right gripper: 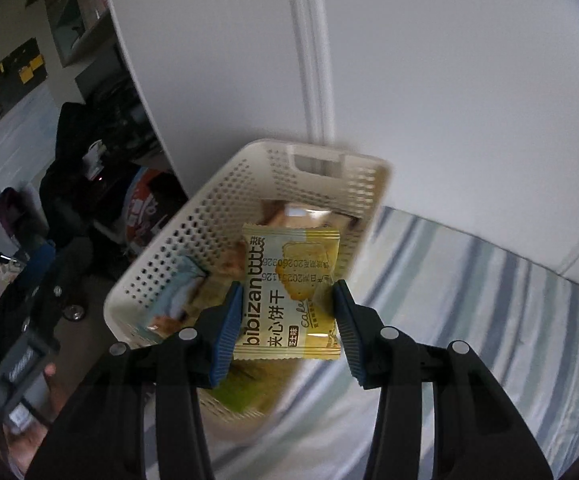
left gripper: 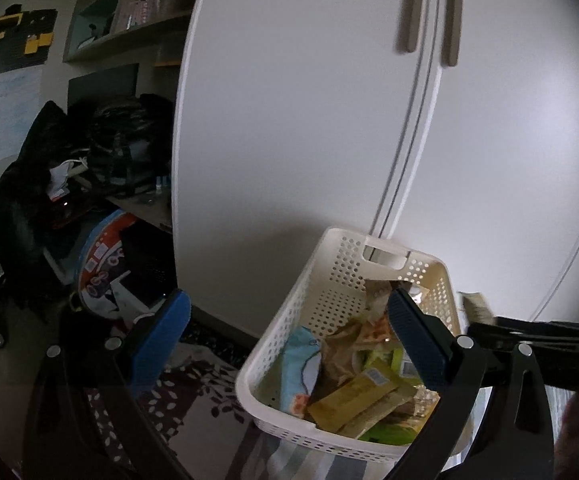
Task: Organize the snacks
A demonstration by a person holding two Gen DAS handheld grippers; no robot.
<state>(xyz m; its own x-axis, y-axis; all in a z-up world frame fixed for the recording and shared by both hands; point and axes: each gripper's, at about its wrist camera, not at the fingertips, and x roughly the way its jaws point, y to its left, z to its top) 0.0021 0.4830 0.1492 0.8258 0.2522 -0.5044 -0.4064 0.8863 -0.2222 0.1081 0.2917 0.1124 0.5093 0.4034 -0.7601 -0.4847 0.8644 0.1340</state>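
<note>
My right gripper [right gripper: 285,320] is clamped on a yellow-and-white foil biscuit packet printed "bibizan" [right gripper: 289,300], the blue pads pressing its two side edges, and I hold it just above the near end of the cream perforated plastic basket [right gripper: 193,232]. The basket sits on a blue, grey and white striped bed cover [right gripper: 469,300], close to the white wardrobe doors [left gripper: 289,100].

My left gripper [left gripper: 289,340] hangs spread wide with nothing between its blue pads [left gripper: 157,340], above the basket's left side and the patterned floor rug [left gripper: 193,400].

I judge the sorting well under way. Several wrapped snacks already lie in the basket: a light blue packet with a cartoon print [left gripper: 301,364], a flat mustard-yellow sachet [left gripper: 353,400], a green wrapper [left gripper: 385,434] and some orange and brown ones further back. The packet in my grip is not yet released, so this item is still to be dropped or placed.

I cannot say how many snacks remain outside the basket; neither view shows any loose ones on the bed. The basket's near end is blurred in the right wrist view and partly covered by my own packet and gripper. Its right side is hidden by the left gripper's finger in the left wrist view. A pale blurred object [left gripper: 475,306] beyond the basket's right rim is too smeared to name. The dark clutter at the left of the room is too dim to make out.
</note>
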